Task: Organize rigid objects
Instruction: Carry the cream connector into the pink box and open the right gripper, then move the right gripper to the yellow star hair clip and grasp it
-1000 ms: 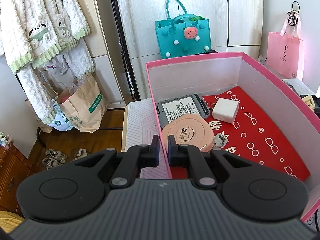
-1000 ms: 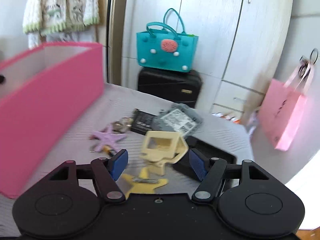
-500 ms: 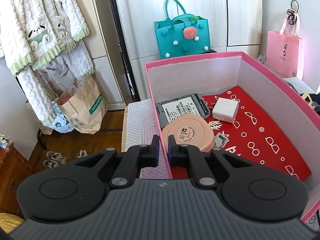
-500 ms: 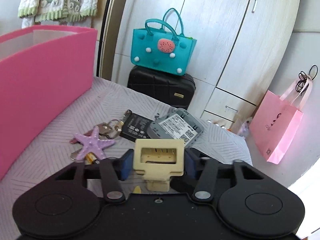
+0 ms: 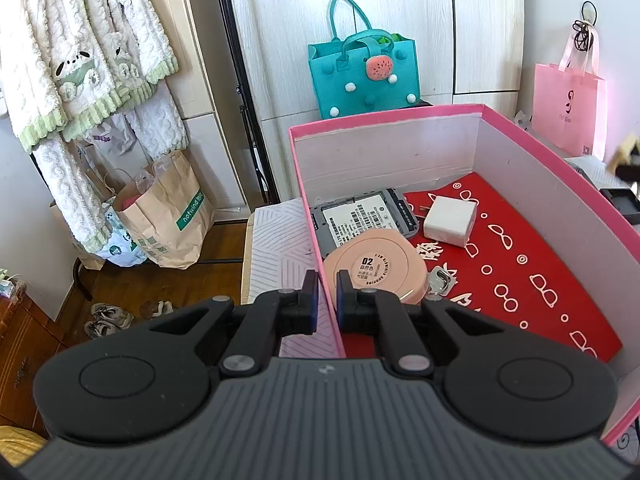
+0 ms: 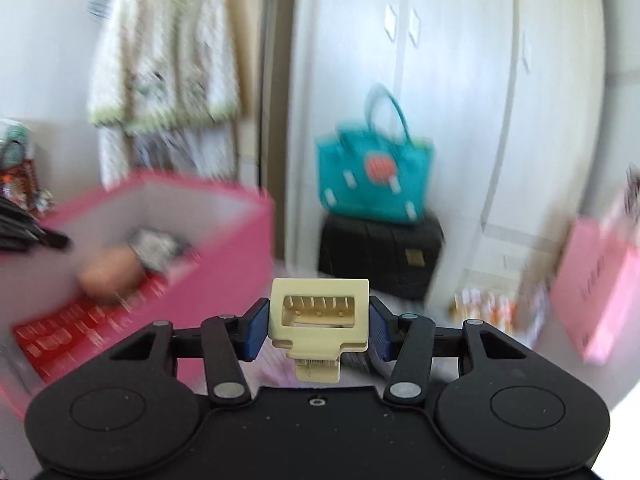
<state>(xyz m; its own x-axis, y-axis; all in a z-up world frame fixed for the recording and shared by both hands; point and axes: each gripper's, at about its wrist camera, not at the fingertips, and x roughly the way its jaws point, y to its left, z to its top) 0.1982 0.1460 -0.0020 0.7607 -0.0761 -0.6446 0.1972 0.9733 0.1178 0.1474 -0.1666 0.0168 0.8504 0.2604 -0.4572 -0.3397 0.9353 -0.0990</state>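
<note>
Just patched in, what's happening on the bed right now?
A person is sorting small hard items into the pink box. The left tongs are clamped on the box's near wall, steadying it. The right tongs grip a cream plastic clip, held above the bed, box to its left. Already inside: a peach round case, a white charger and a grey battery.

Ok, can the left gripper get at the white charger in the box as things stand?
Probably not right now. The left gripper is shut on the pink box wall, so it would have to let go first. The white charger itself lies uncovered on the red floor beyond the peach round case.
</note>
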